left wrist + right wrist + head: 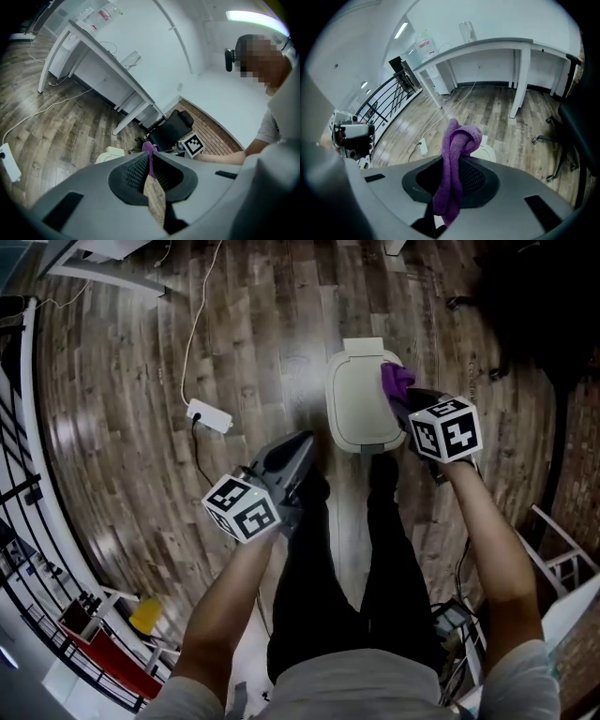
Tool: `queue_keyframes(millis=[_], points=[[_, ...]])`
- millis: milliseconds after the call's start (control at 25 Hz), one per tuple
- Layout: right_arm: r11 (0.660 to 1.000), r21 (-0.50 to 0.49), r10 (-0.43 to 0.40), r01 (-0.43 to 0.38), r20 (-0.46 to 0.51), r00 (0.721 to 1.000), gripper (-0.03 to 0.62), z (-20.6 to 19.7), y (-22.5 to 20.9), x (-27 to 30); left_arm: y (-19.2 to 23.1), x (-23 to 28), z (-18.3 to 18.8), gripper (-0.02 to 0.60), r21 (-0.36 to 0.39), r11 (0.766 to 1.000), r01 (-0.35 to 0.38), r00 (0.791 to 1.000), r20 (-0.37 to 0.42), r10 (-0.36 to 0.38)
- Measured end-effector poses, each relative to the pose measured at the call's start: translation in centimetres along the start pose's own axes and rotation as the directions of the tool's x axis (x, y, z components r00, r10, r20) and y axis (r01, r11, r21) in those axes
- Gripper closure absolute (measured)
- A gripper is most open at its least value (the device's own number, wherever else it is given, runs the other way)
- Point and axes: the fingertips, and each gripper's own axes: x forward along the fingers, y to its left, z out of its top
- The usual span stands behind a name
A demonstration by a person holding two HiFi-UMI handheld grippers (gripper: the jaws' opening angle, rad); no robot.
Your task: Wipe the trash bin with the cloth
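While the right gripper (403, 399) is clamped on the purple cloth (396, 379) at the far right edge of the trash bin (356, 404), the left gripper (295, 451) hangs closed and empty to its near left. Risk: wiping pressure may slide or tip the unsteadied bin on the floor (141, 381); the bunched cloth may pull free

We are standing in an office. We are seeing a long white desk (497, 49), a black swivel chair (173, 127) and plank flooring (122, 381).
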Motion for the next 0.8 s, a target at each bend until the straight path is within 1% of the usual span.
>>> queue_keyframes(millis=[80,160,240,320,440,600,680,800], points=[[0.999,0.05,0.017,-0.017,0.003,1.0,0.513,0.3,-0.4,2.9,1.6,0.9,-1.0,0.56,-0.005,1.0,0.0,1.0,-0.002,0.0],[0.99,0.127,0.05,-0.052,0.016,0.999,0.513,0.9,-0.6,5.6,2.9,1.8,-1.8,0.56,-0.013,1.0,0.003,1.0,-0.001,-0.003],[0.967,0.232,0.097,-0.105,0.043,0.994,0.513,2.1,-0.4,8.2,3.9,2.6,-2.6,0.56,-0.026,1.0,0.009,1.0,-0.005,-0.009],[0.941,0.3,0.141,-0.155,0.069,0.988,0.513,3.4,0.2,10.8,4.8,3.3,-3.4,0.56,-0.036,0.999,0.017,1.0,-0.015,-0.017],[0.929,0.317,0.179,-0.193,0.071,0.981,0.513,5.0,1.0,14.2,6.0,4.4,-4.1,0.56,-0.037,0.999,0.019,0.999,-0.027,-0.02],[0.921,0.321,0.219,-0.22,0.038,0.975,0.513,5.6,2.1,17.3,7.1,5.0,-4.2,0.56,-0.034,0.999,0.019,0.999,-0.038,-0.02],[0.921,0.327,0.217,-0.21,0.016,0.976,0.513,5.5,2.0,18.4,7.3,5.1,-4.1,0.56,-0.03,0.999,0.018,0.999,-0.045,-0.019],[0.929,0.333,0.184,-0.162,-0.037,0.982,0.513,4.9,0.9,19.5,7.8,5.2,-3.9,0.56,-0.025,1.0,0.013,0.999,-0.047,-0.014]])
